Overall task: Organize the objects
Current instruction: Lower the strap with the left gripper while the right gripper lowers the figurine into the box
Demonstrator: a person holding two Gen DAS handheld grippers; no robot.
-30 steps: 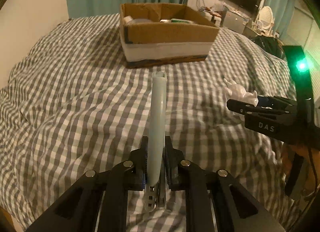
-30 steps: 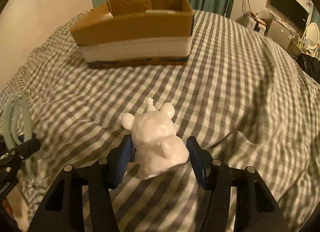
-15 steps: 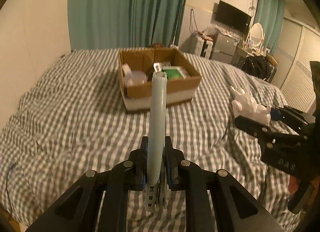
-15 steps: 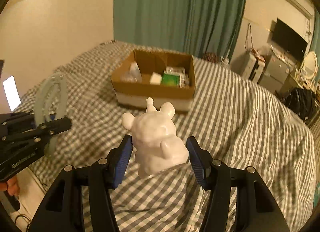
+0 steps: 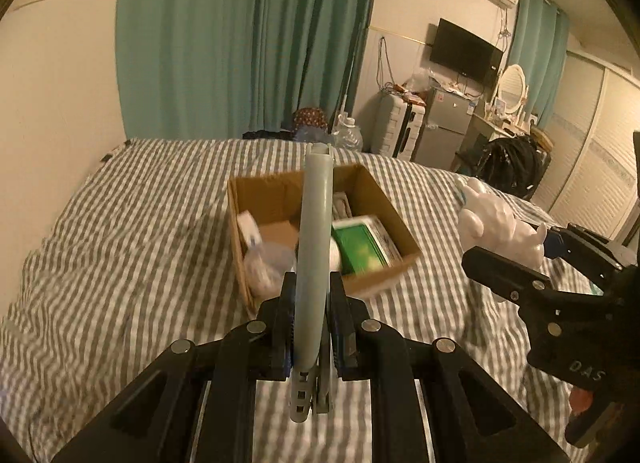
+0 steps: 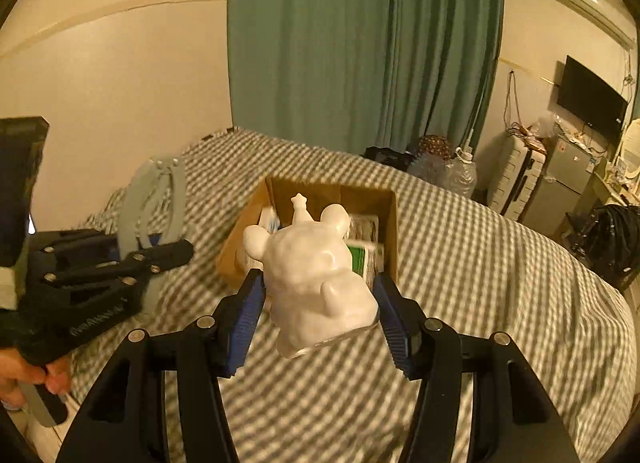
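A: Holding tight, the left claw (image 5: 313,327) is clamped on a long grey clip (image 5: 314,247). The clip sticks straight up and out from the claw.

B: And the right claw (image 6: 320,315)?

A: It is squeezed on a white toy animal (image 6: 316,283). Both blue pads (image 6: 244,315) press on the toy's sides.

B: Where is the box (image 5: 396,231)?

A: On the bed (image 5: 120,255), which has a grey and white check cover. The box is open on top. Both claws are up in the air on the near side of the box, not touching it.

B: What is in the box?

A: A green pack (image 5: 360,249) near the right wall, and some white things near the left wall. They are too blurry to name.

B: Where is the toy from the box?

A: In the left view, the toy sits to the right of the box, well apart. The clip is in front of the box, lined up with its middle.

B: Anything behind the box?

A: Green curtains (image 6: 360,55).
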